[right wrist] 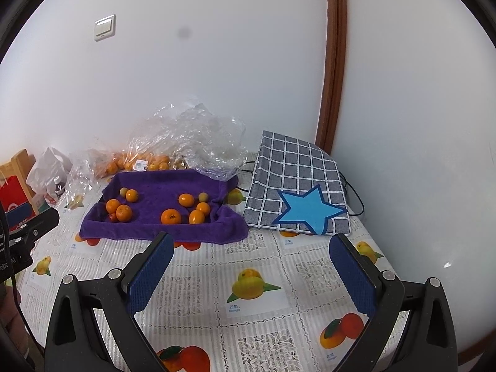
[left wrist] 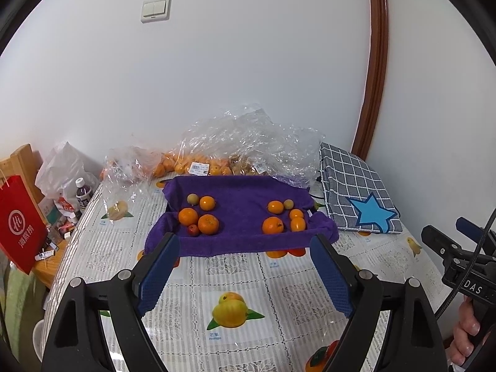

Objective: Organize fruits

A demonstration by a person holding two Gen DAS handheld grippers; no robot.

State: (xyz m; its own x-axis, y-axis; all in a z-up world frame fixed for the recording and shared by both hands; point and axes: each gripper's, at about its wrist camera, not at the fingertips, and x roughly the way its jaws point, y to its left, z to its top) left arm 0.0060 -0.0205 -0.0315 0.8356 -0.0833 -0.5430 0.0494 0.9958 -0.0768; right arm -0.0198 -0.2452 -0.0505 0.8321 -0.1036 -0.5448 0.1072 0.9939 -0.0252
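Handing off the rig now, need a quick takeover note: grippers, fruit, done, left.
Left gripper: open, empty, above the table.
Right gripper: open, empty, beside it.
Fruit: two clusters on the purple towel, five at its left, five at its right; mostly oranges, plus a few small pale or red ones. More oranges in the plastic bag behind.
Done: nothing visibly sorted.
Left: all sorting.

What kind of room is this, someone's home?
Probably a home, a dining corner: a table with a fruit-print cover against a plain wall, a light switch, and shopping bags of oranges behind a purple towel.
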